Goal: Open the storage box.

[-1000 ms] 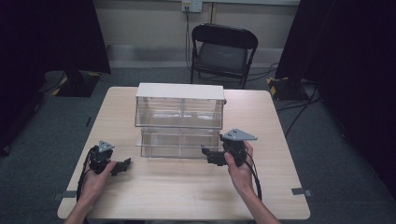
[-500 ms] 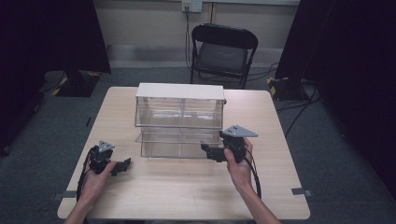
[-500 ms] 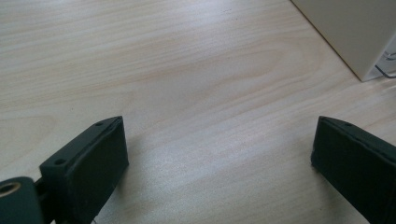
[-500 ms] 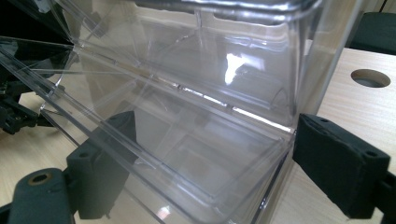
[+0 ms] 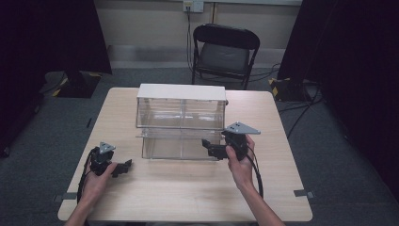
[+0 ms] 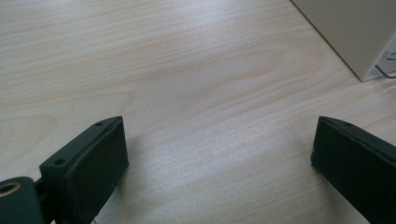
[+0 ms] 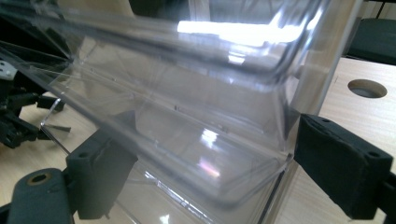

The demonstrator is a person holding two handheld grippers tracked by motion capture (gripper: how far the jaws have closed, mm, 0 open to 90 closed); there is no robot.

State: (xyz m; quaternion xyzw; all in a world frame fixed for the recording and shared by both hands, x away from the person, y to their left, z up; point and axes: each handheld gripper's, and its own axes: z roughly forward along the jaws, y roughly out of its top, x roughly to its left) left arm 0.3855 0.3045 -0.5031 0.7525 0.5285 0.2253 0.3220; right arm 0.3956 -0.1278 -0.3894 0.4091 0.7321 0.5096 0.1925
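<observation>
Pale wooden table (image 5: 188, 197), clear two-tier drawer box (image 5: 181, 115) mid-table with lower drawer (image 5: 181, 143) slid out toward near side, right gripper (image 5: 214, 147) spread wide around drawer's right corner, left gripper (image 5: 123, 167) spread empty at near left.

Both forearms reach forward, the left tool (image 5: 123, 167) gaping wide, the right tool (image 5: 211, 147) likewise spread.
</observation>
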